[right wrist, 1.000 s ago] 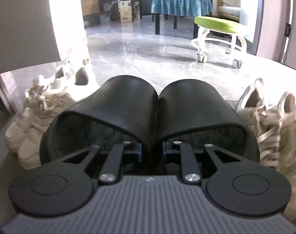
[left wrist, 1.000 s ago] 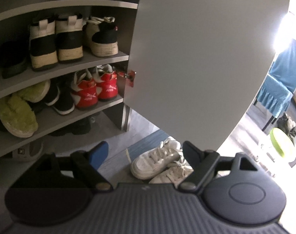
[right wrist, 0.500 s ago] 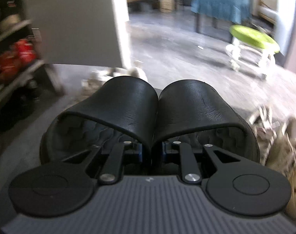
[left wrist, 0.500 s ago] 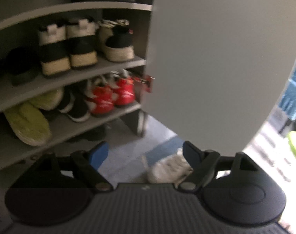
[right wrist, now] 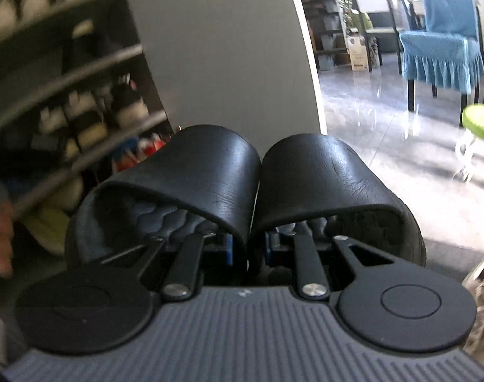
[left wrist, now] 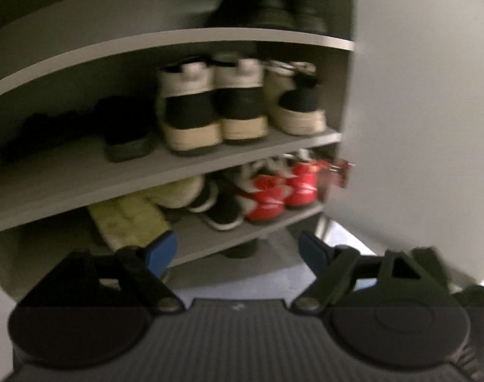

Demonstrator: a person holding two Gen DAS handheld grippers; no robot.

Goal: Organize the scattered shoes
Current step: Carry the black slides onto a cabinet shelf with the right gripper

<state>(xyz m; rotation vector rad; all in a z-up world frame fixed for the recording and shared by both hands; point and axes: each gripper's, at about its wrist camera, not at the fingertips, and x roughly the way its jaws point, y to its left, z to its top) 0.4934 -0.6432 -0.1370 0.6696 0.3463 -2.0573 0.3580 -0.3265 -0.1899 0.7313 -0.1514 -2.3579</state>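
Facing grey shoe shelves [left wrist: 210, 162] beside glossy grey floor [right wrist: 385, 133], blue-covered chair [right wrist: 445, 38].

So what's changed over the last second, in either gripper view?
The right gripper has lifted the pair of black slippers off the floor and swung left from the open room toward the shoe cabinet. The left gripper has swung left too: the white sneakers on the floor have gone from its view, and the shelves fill it. Unchanged: right gripper clamped on both slippers, left gripper open and empty.
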